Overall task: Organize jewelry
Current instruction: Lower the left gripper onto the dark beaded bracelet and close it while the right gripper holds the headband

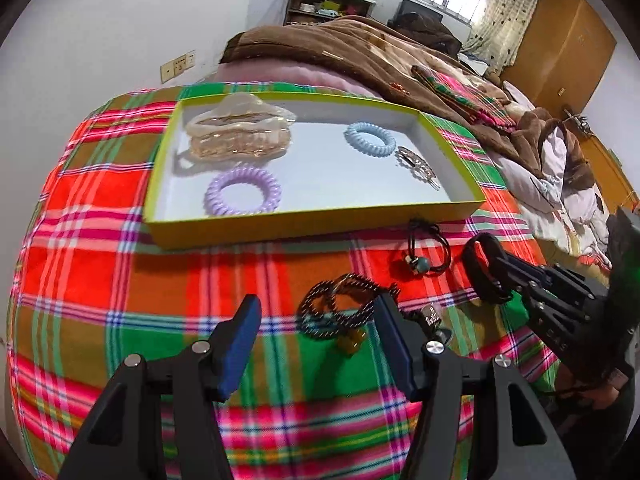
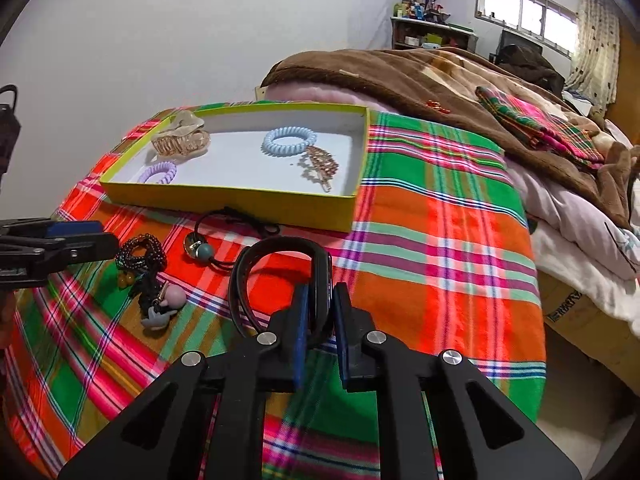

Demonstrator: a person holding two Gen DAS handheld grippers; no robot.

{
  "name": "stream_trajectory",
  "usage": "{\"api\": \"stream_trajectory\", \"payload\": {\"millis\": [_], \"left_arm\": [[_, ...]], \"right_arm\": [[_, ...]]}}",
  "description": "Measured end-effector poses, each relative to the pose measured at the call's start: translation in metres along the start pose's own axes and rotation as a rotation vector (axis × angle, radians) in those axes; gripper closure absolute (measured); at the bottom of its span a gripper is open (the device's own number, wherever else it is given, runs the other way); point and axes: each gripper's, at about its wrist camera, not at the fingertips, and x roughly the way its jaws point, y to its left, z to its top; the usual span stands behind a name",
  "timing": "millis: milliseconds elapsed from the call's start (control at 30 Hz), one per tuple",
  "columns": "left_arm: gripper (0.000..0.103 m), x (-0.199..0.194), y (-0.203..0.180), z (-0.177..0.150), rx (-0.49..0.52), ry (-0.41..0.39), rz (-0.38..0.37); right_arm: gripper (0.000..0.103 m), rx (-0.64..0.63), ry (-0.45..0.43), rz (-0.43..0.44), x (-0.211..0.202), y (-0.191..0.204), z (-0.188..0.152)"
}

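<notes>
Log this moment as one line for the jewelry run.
right gripper: shut on black band | left gripper: open over bead bracelet | tray: four pieces inside

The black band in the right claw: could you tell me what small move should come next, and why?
Probably lift the black band and carry it over the yellow tray's near wall. The right claw is already shut on it, and the tray holds other sorted pieces with bare floor near the blue coil tie.
</notes>
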Motion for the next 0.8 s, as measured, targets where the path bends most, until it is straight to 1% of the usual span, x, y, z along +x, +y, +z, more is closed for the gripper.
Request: {"api": "stream_trajectory", "payload": {"millis": [67, 200, 300, 433, 533, 733, 800], "left_arm": [[0.042, 0.006, -0.002, 0.002, 0.003, 0.011, 0.003], [0.042, 0.013, -0.004, 0.004, 0.013, 0.022, 0.039], [0.042, 0.016, -0.003, 0.005, 0.008, 0.023, 0.044], [0.042, 0.020, -0.004, 0.006, 0.030, 0.031, 0.084], [0.042, 0.020, -0.002, 0.007, 0.019, 0.022, 0.089], [0.043, 0.021, -0.002, 0.005, 0.046, 0.014, 0.107], [0.045, 0.022, -0.003, 0.005, 0.058, 0.013, 0.117]], "right_arm": [[0.090, 0.007, -0.007, -0.002, -0.004, -0.004, -0.001], [0.090, 0.015, -0.020, -0.004, -0.011, -0.008, -0.003], [0.090, 0.025, -0.029, -0.003, -0.015, -0.010, -0.004], [0.090, 0.026, -0.040, 0.000, -0.019, -0.010, -0.005], [0.090, 0.024, -0.050, 0.005, -0.023, -0.010, -0.006], [0.090, 0.021, -0.059, 0.008, -0.026, -0.008, -0.004], [0.090, 0.020, -0.062, 0.010, -0.026, -0.007, -0.004]]}}
